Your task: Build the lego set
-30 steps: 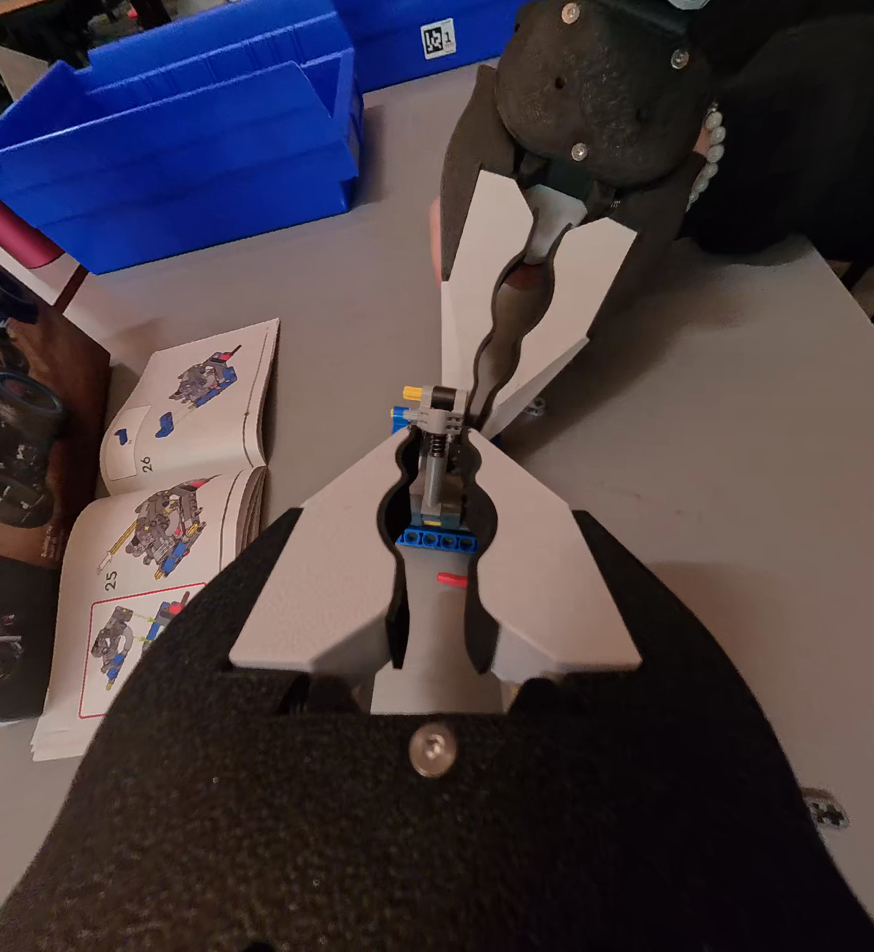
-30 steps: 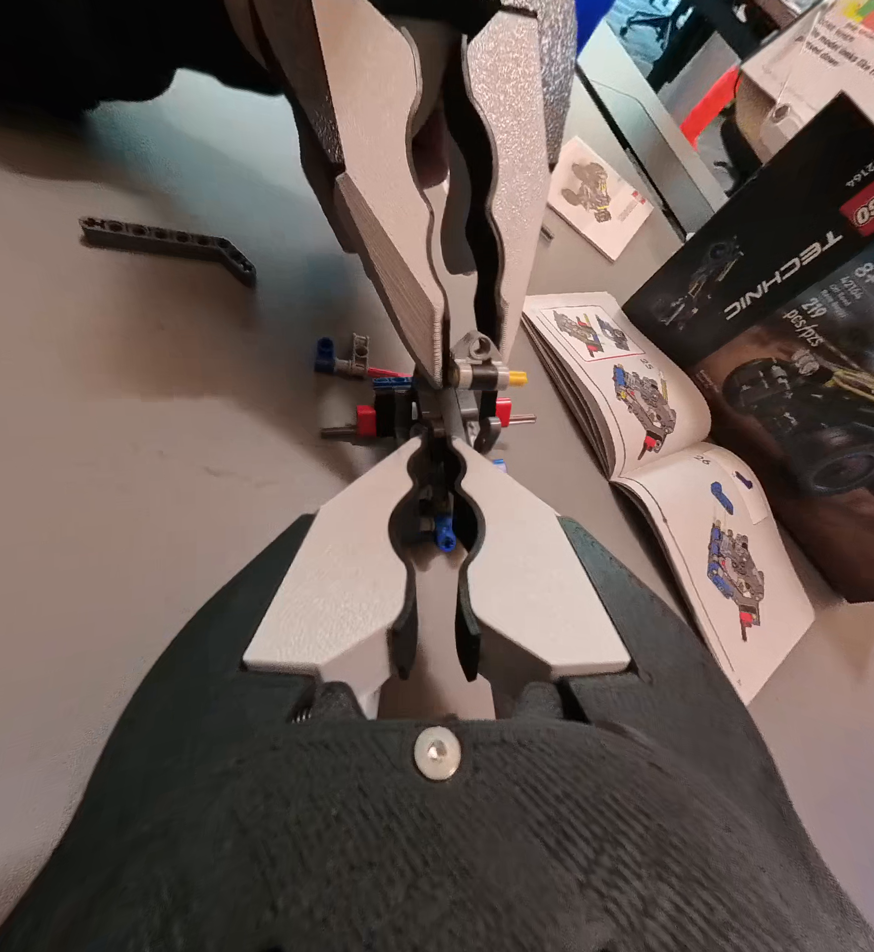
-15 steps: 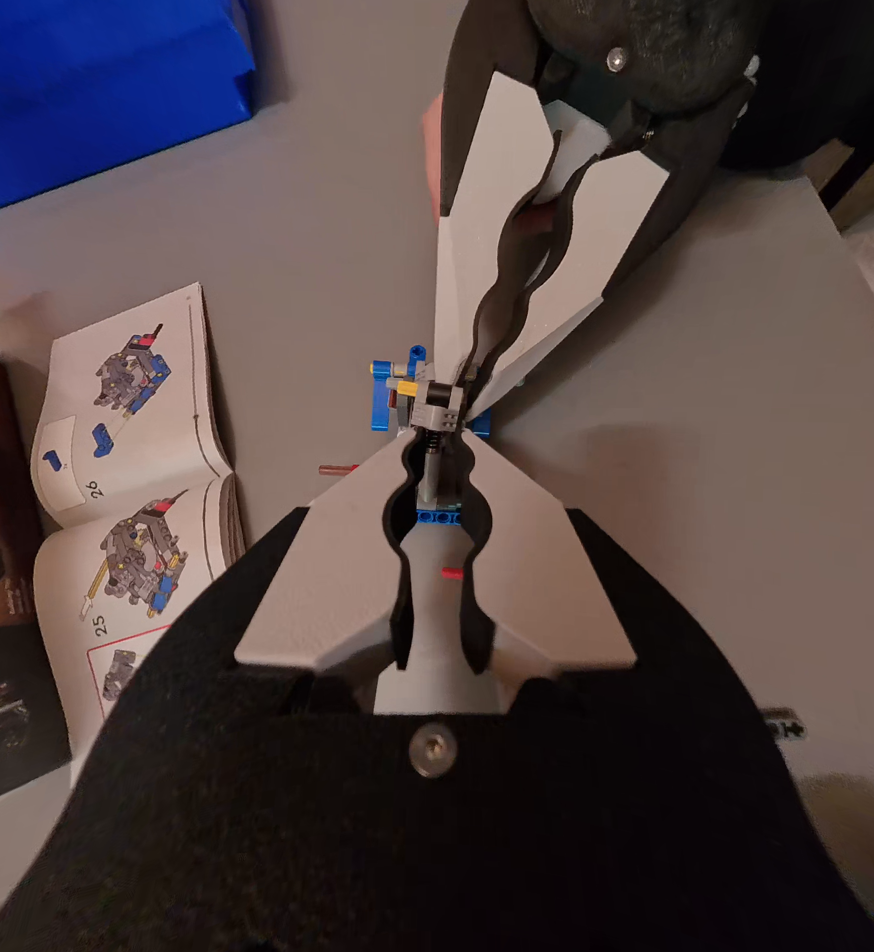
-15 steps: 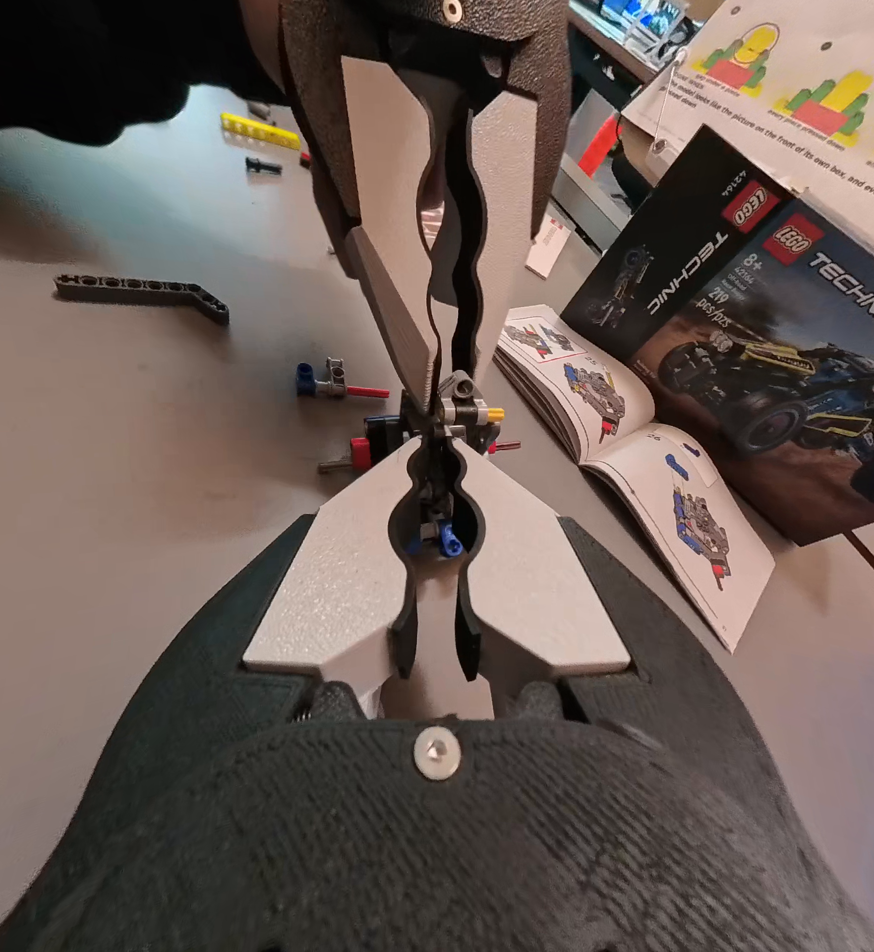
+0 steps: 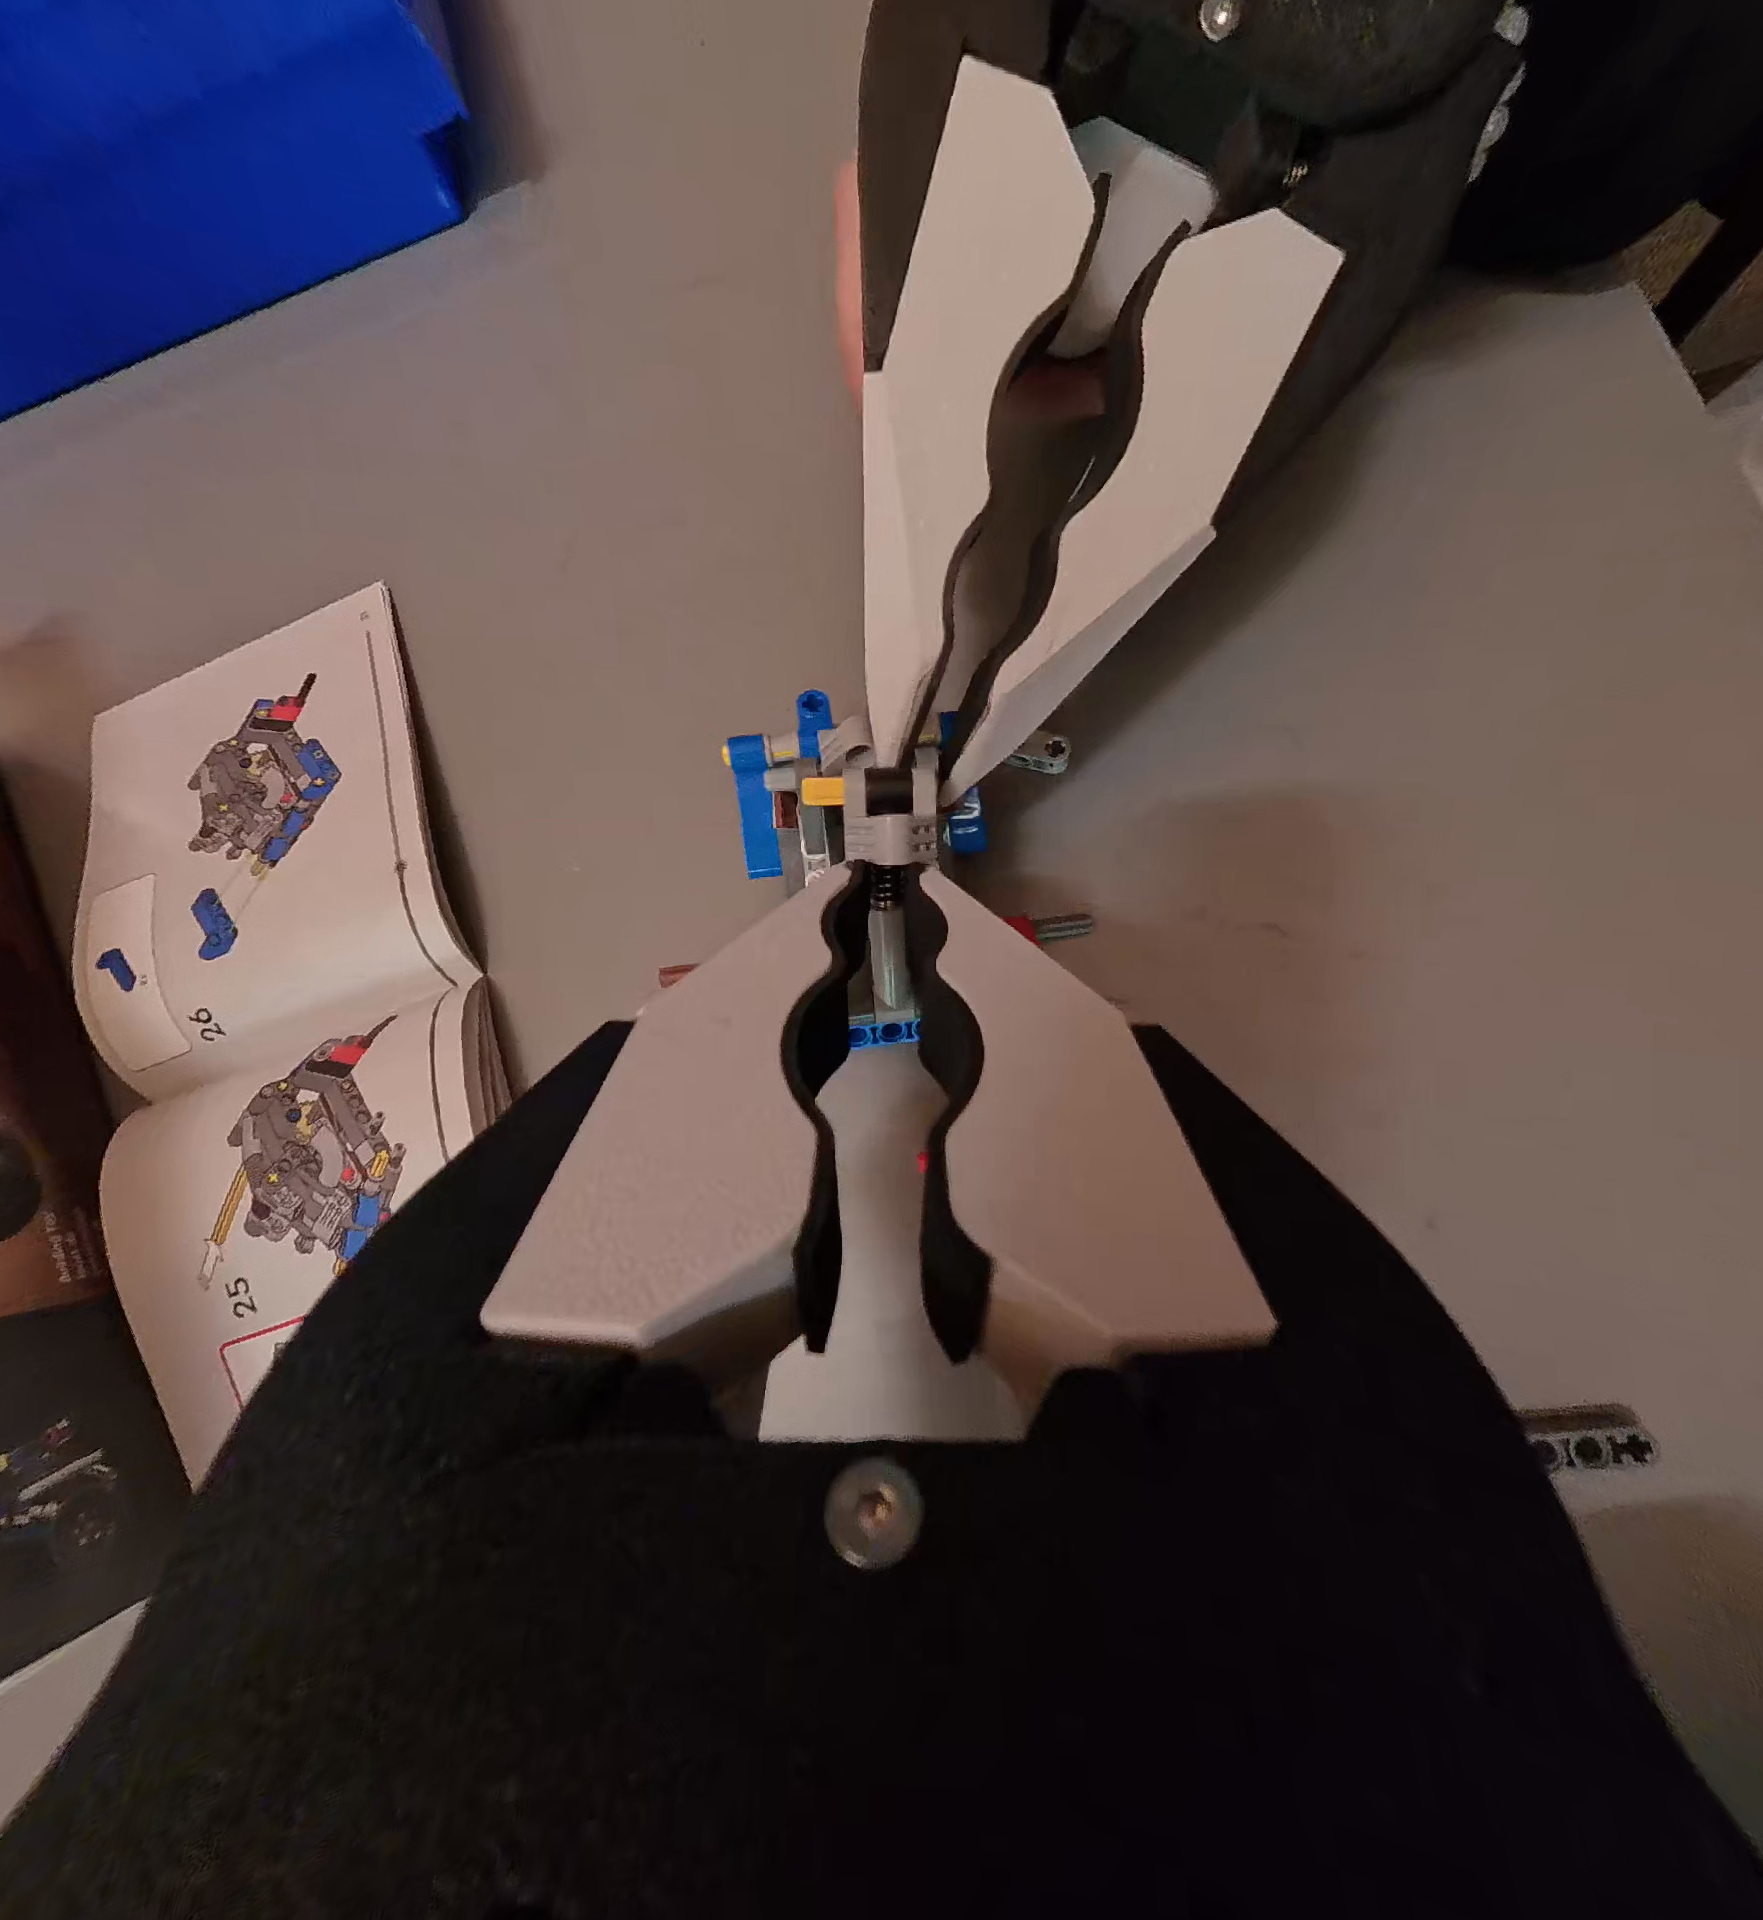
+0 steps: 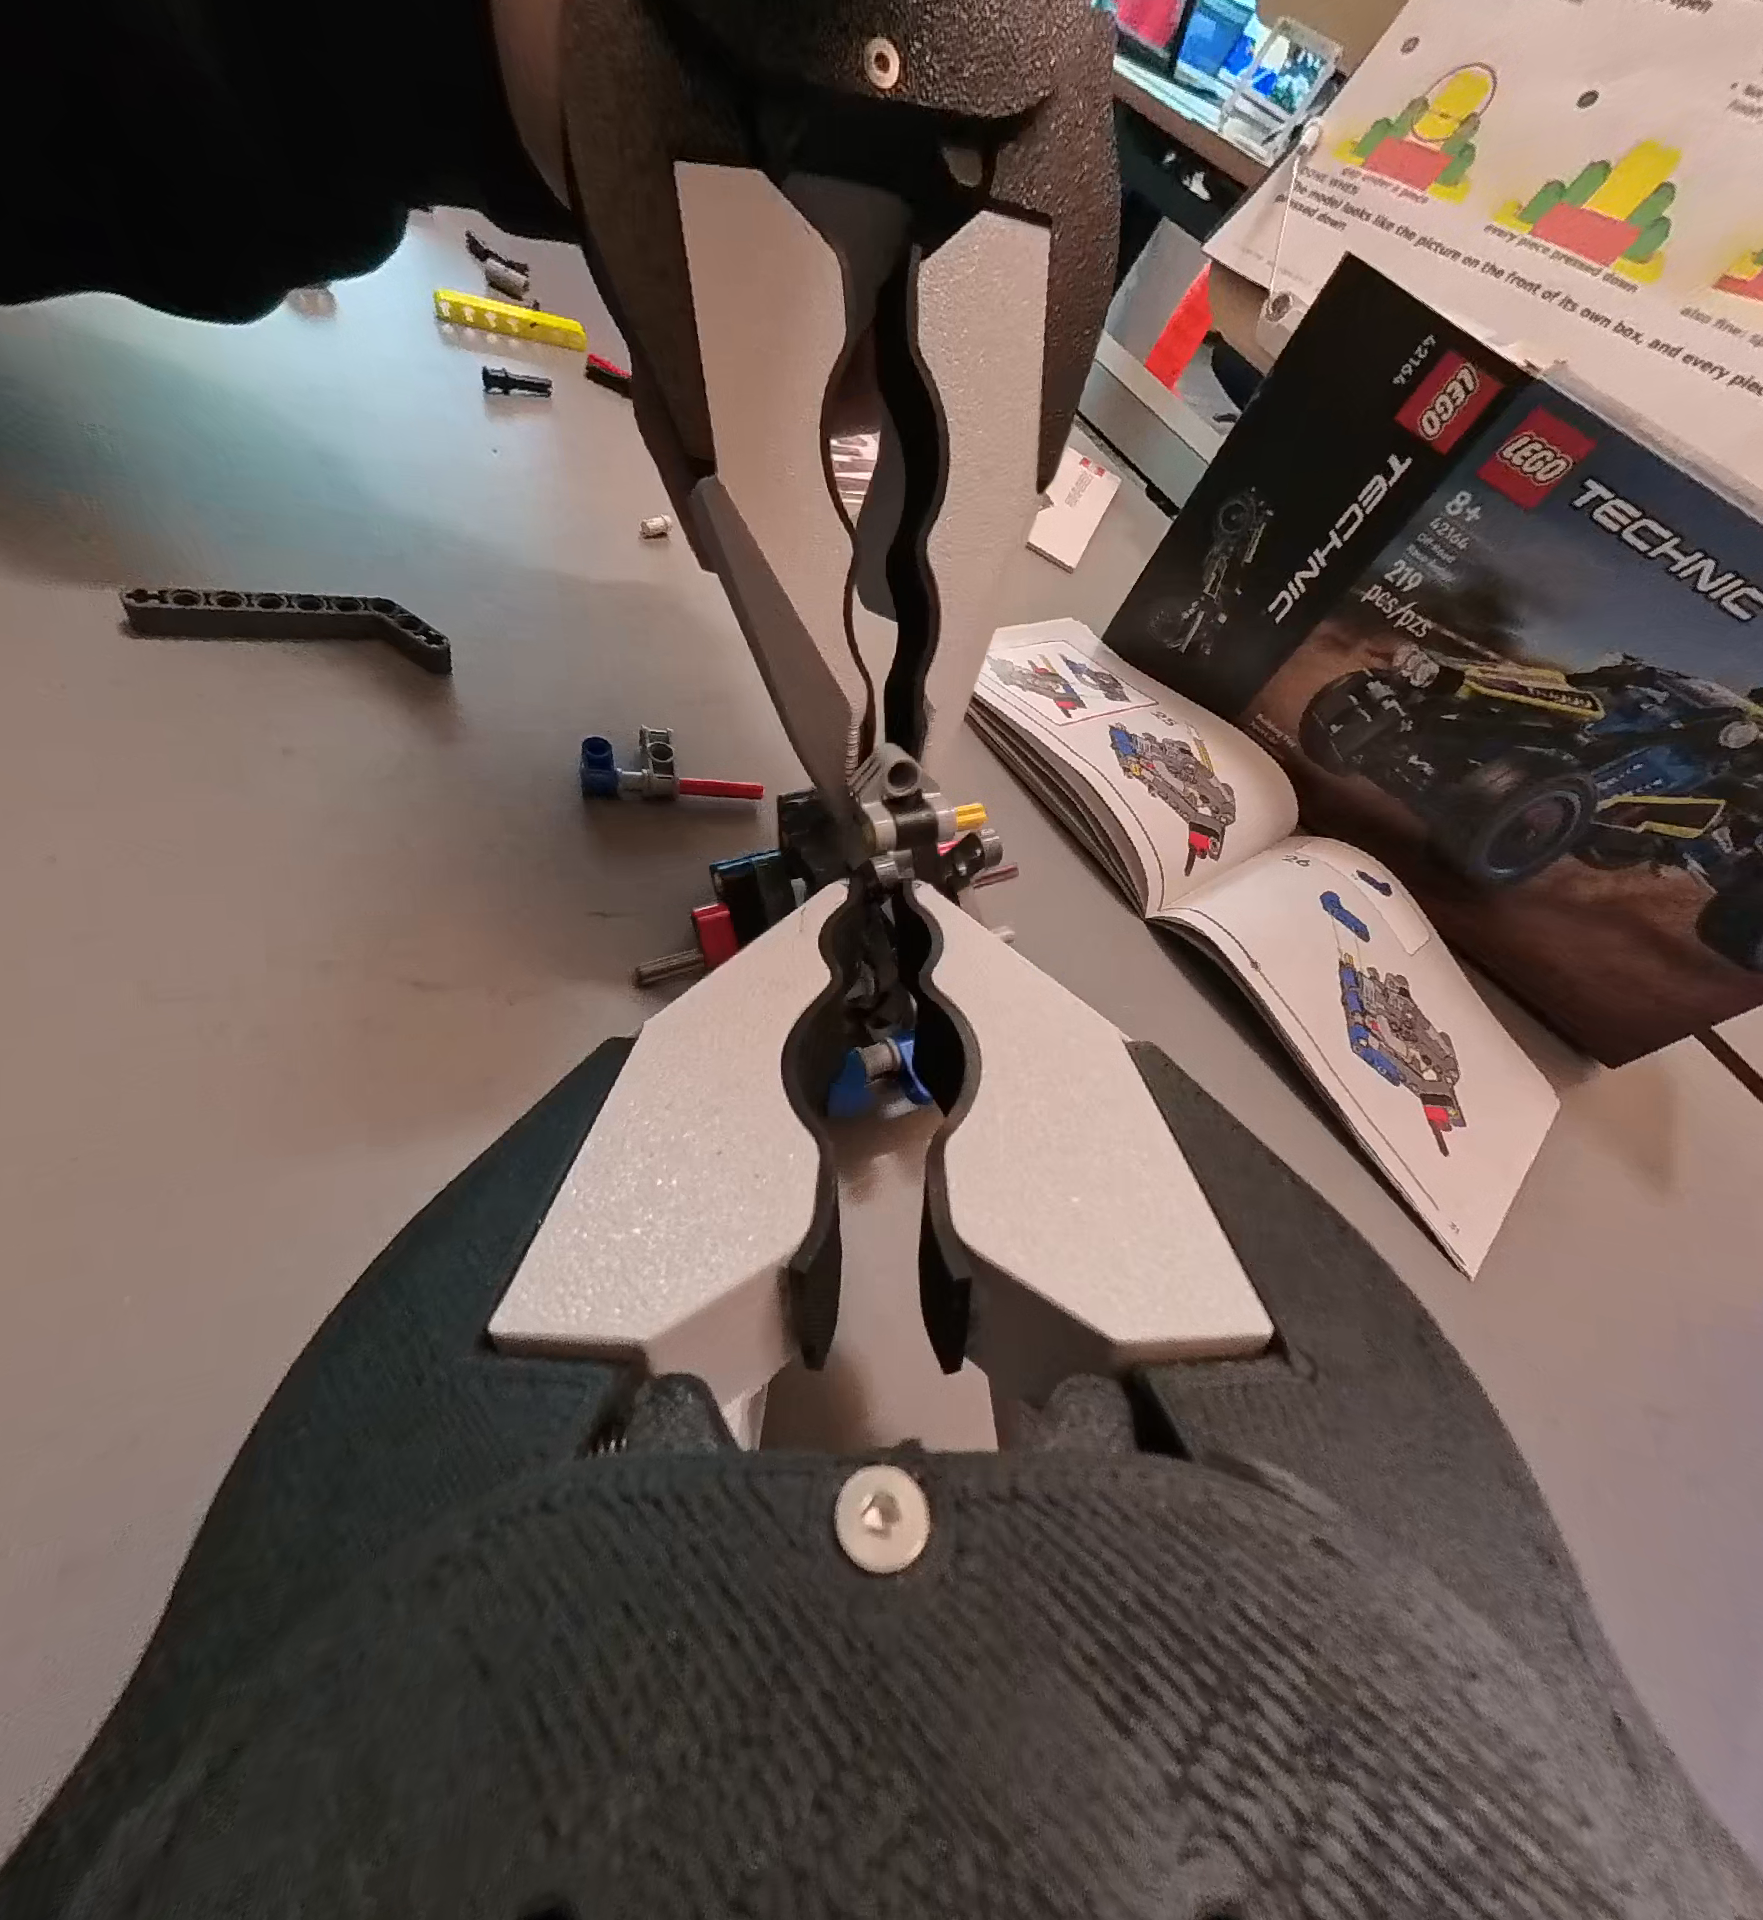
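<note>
**Both hand-held grippers closed on one brick assembly**

Count, from your two wrist views: two hand-held grippers, one part-built brick assembly [image 5: 861,821], one open instruction booklet [image 6: 1261,883], one printed set box [image 6: 1542,665], one blue bin [image 5: 160,156]. Loose parts on the desk [image 6: 181,935]: one dark grey angled beam [image 6: 285,618], one yellow beam [image 6: 508,317], one small blue-grey connector with a red axle [image 6: 664,781], and a few smaller pieces beyond the yellow beam, too small to identify.

Surroundings: the booklet lies to the left of your left hand-held gripper and to the right of your right one, with the box standing just beyond it. The angled beam sits well apart, left of your right hand-held gripper. A short grey beam [image 5: 1589,1446] lies on the desk to the right of your left one.

Your left hand-held gripper [image 5: 882,894] is closed down on the grey shock-absorber piece [image 5: 887,935] of the assembly, fingertips pinching just below its grey head. Your right hand-held gripper [image 6: 877,899] comes in from the opposite side, tips nearly meeting, closed on the dark frame of the same assembly. The two sets of fingertips stand almost touching. The assembly sits between them, just above the desk; whether it rests on it, you cannot tell.
</note>
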